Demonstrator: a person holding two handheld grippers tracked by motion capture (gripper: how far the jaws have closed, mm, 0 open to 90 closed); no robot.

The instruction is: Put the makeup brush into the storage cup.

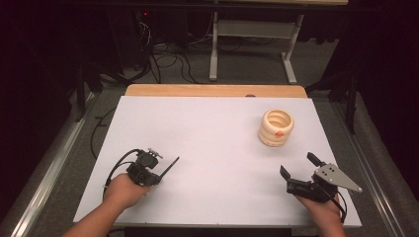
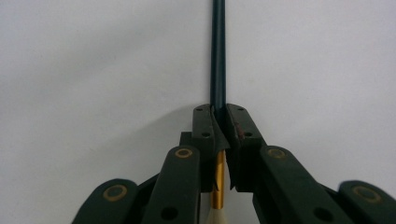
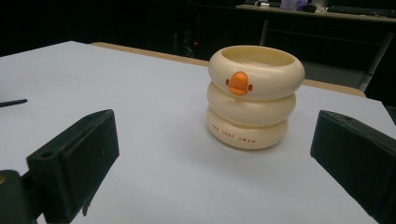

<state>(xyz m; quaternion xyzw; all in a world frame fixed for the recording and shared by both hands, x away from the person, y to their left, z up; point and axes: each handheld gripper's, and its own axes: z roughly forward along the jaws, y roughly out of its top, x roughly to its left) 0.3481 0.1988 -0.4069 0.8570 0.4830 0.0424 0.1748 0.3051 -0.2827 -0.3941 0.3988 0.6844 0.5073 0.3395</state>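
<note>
High view, left side: left gripper (image 1: 167, 168) near the white table's (image 1: 212, 133) front-left edge, jaws clamped on a thin dark pen (image 2: 218, 56) angled upward, open matte surface beyond. Right gripper (image 1: 298, 167) gapes wide, empty, facing the glossy cream three-ringed holder (image 1: 276, 127) standing upright near the far-right edge.

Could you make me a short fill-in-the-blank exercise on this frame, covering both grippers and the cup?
1. The left gripper is shut on a thin dark ____.
2. The jaws of the right gripper stand ____, with nothing between them.
3. The cream cup, shaped like three stacked rings, stands ____ on the white table.
4. The small beak on the cup's top ring is coloured ____.

Missing words: stick; open; upright; orange
</note>
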